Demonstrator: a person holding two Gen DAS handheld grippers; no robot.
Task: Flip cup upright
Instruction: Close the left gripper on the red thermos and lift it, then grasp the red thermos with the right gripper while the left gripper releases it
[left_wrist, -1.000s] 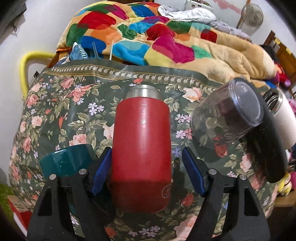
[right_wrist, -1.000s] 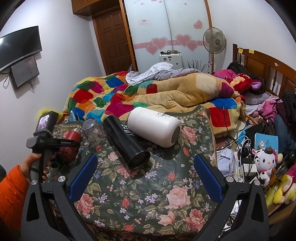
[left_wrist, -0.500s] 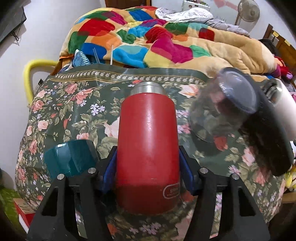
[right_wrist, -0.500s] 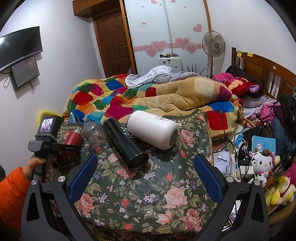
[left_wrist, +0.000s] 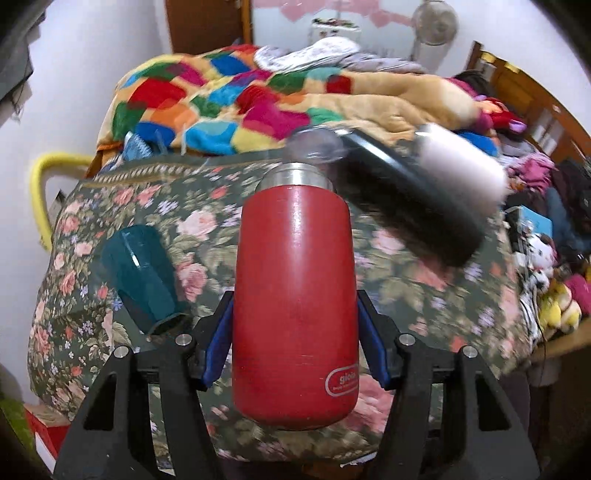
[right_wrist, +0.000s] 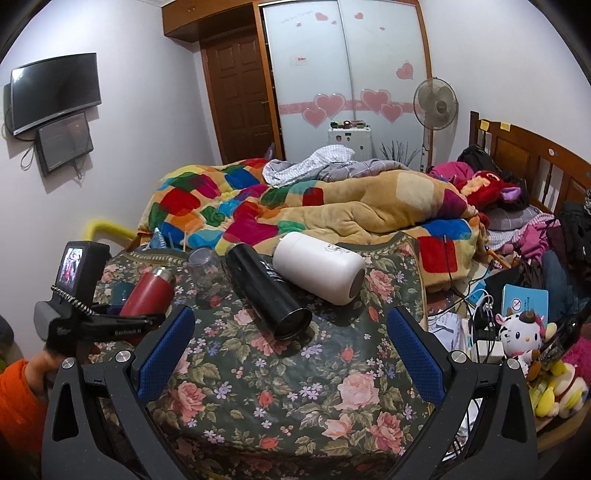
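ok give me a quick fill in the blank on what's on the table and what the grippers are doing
1. The left gripper is shut on the ____ flask.
2. The right gripper holds nothing; its blue fingers stand wide ____.
3. On the floral tablecloth, the black flask lies on its side between the clear cup and the ____ flask.
4. In the left wrist view, the cup lying left of the held flask is ____.

Missing words: red; open; white; teal

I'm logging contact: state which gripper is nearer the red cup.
Left. The left gripper is shut on the red cup, a pad on each side. The right gripper is open over the floral cloth, well apart from it.
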